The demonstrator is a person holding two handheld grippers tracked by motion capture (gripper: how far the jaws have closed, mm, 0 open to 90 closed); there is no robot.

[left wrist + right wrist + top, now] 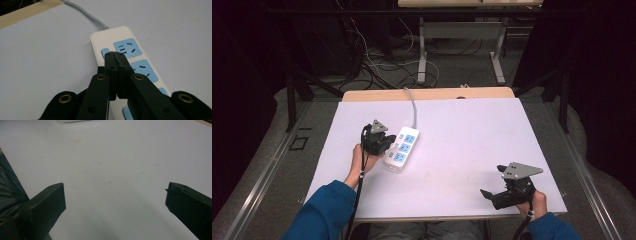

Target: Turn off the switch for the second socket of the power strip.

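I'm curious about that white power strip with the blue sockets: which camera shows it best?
The left gripper view: the power strip sits close up, socket slots and grey cable clear, though the shut left claw covers part of it. The high view shows the whole strip, small. The right gripper view catches a white sliver at the top edge, probably the strip.
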